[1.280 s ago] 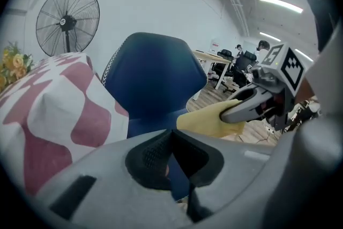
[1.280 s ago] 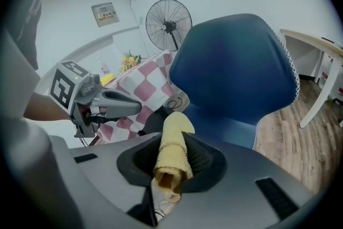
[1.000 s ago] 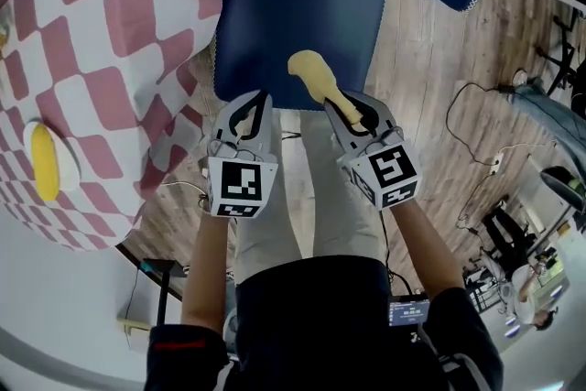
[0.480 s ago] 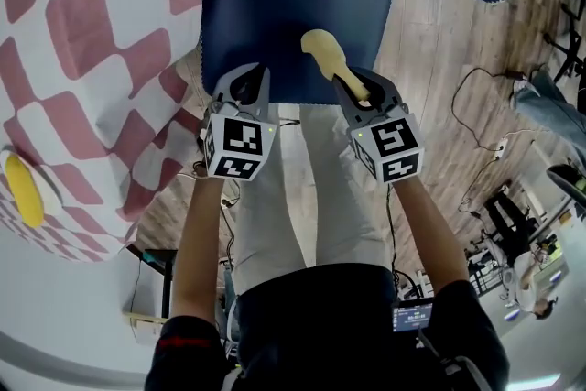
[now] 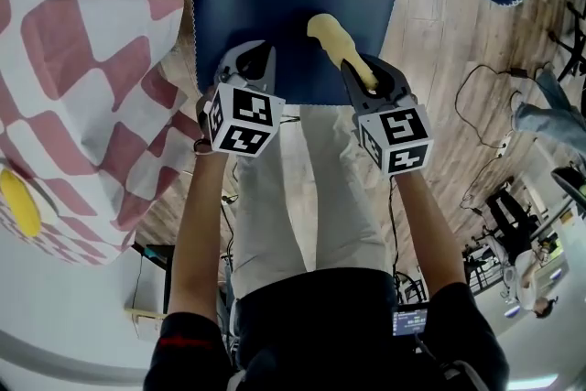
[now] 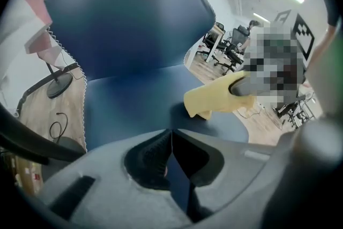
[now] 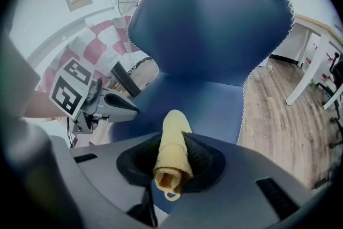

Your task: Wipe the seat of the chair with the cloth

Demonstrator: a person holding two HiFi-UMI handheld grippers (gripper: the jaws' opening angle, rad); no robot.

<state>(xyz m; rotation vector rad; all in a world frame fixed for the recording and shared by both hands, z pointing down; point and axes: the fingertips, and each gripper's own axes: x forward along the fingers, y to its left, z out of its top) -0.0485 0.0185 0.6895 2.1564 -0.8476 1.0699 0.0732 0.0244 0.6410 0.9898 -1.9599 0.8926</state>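
- The right claw (image 7: 172, 166) is closed on a rolled yellow cloth (image 7: 174, 145). The roll is pinched between its pads, with the far end sticking out past the tips.
- That free end of the cloth lies over the near right part of the blue seat (image 5: 275, 5) of the chair. Whether it touches the seat or hangs just above cannot be told.
- The left claw (image 6: 170, 139) is closed, its two pads meeting with nothing between them. It is just left of the right claw, over the near edge of the seat.
- Both claws point down and away from the person, side by side, each with its marker cube (image 5: 243, 119) nearest the camera.
- The blue backrest (image 6: 123, 19) rises at the far side of the seat, with white stitching along the edge of its cover.
- A desk draped in a red-and-white checked tablecloth (image 5: 82, 105) stands to the left of the chair, with a yellow object (image 5: 18, 201) on it.
- The wooden floor (image 5: 449, 41) shows to the right, with a dark cable (image 5: 476, 87) lying on it.
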